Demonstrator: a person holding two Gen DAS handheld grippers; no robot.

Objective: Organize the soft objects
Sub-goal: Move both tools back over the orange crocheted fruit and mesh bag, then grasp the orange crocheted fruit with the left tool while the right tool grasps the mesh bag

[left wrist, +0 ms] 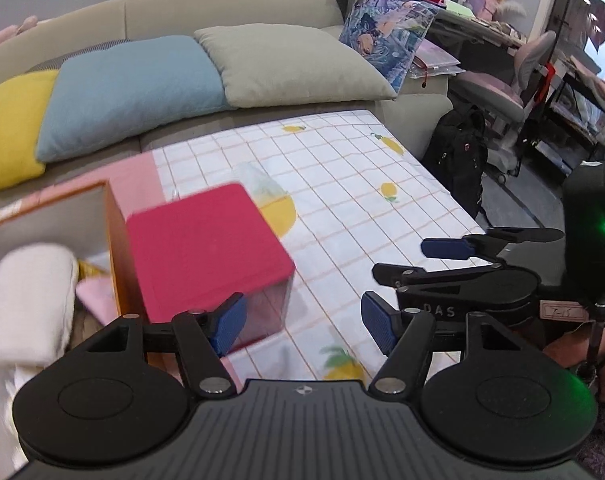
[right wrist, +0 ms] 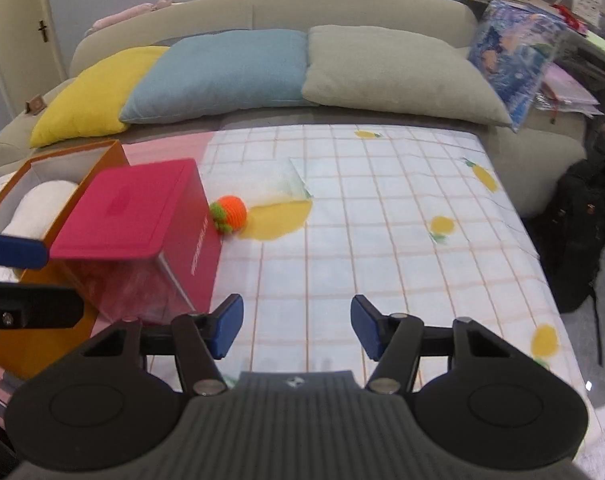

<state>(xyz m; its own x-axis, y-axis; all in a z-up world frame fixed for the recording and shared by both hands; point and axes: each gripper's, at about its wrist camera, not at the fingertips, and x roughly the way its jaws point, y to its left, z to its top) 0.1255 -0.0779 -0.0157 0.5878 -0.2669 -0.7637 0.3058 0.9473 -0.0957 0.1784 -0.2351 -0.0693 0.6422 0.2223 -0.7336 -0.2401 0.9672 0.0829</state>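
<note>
An orange crocheted ball (right wrist: pixel 229 213) with green leaves lies on the checked cloth (right wrist: pixel 382 216), right beside a red box (right wrist: pixel 142 216). The red box (left wrist: pixel 206 248) stands against an open orange box (right wrist: pixel 62 168). The orange box (left wrist: pixel 116 248) holds a white rolled towel (left wrist: pixel 30 300), also visible in the right wrist view (right wrist: pixel 42 208), and a pink soft item (left wrist: pixel 96 298). My left gripper (left wrist: pixel 302 330) is open and empty, near the red box. My right gripper (right wrist: pixel 296 332) is open and empty over the cloth; it also shows in the left wrist view (left wrist: pixel 406 272).
A sofa (right wrist: pixel 342 8) behind the table carries yellow (right wrist: pixel 98 96), blue (right wrist: pixel 222 72) and grey-green (right wrist: pixel 390 76) pillows and a printed cushion (right wrist: pixel 514 56). A black backpack (left wrist: pixel 458 156) stands on the floor to the right. A cluttered desk and chair (left wrist: pixel 514 80) stand beyond it.
</note>
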